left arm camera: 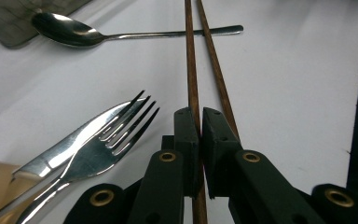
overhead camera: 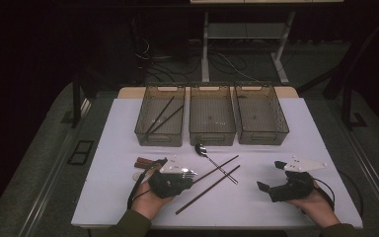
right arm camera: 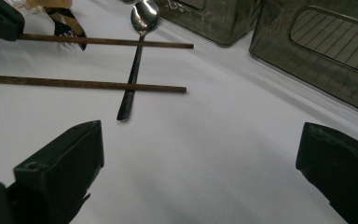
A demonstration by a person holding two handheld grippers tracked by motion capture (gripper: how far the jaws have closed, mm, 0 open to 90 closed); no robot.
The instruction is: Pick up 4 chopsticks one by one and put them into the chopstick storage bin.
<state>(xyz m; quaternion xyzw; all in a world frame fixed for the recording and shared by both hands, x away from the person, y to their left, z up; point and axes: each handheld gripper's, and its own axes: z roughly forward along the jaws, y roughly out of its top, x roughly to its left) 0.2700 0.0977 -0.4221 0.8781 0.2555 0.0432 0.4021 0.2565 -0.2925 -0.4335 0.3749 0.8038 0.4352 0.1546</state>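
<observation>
- The left gripper (left arm camera: 200,122) has its black jaws pinched almost together on one long dark-brown wooden chopstick (left arm camera: 192,70), gripped near the end closest to the person; the stick lies on the white table (overhead camera: 286,148) and passes under the spoon's handle.
- The right gripper (right arm camera: 200,154) rests on the table at the right, well apart from the cutlery, its jaws spread wide and holding nothing.
- To do this step well, I would lift the held end straight up and draw the stick clear from under the shiny steel spoon (left arm camera: 70,31) before swinging it away, so the spoon is not dragged along.
- The grip sits far from the stick's middle, so the free end will likely droop; a level carry towards the left smoked-plastic bin (overhead camera: 161,114), which already holds chopsticks, seems safest.
- The second loose chopstick (left arm camera: 216,70) lies just beside the held one; it is best left undisturbed.
- Count: three translucent brown bins, four chopsticks (two in the left bin, two on the table), one spoon, one steel fork (left arm camera: 116,140), one table knife (left arm camera: 51,156) beside the fork.
</observation>
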